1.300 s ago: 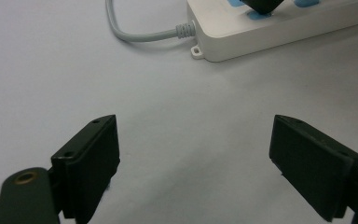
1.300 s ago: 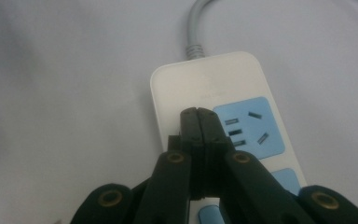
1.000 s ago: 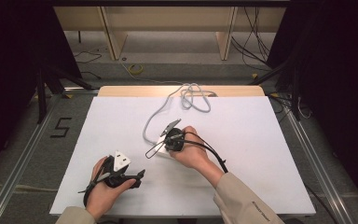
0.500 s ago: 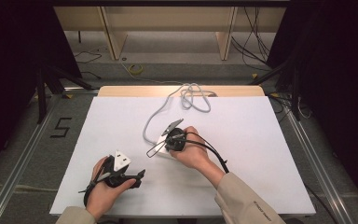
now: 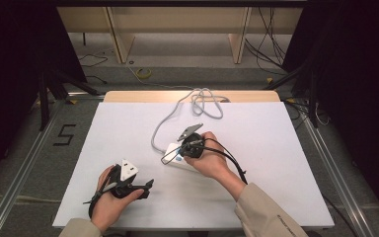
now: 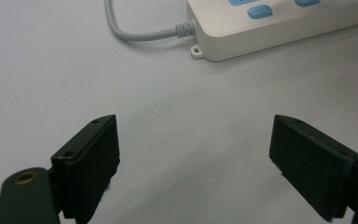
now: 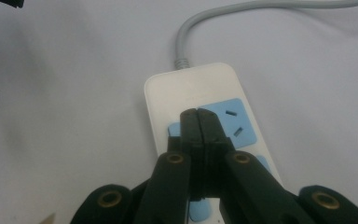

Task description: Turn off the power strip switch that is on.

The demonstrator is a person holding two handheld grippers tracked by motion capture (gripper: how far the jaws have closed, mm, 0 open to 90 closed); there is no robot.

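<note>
Right gripper view: right hand-held gripper (image 7: 199,114) closed over power strip (image 7: 193,88); left hand-held gripper (image 6: 193,154) gapes empty.

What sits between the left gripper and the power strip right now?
Nothing visible. The left gripper is open, its fingers apart over bare white table, and the power strip lies ahead with open surface between. The right gripper, shut, is already over the strip's blue sockets.
</note>
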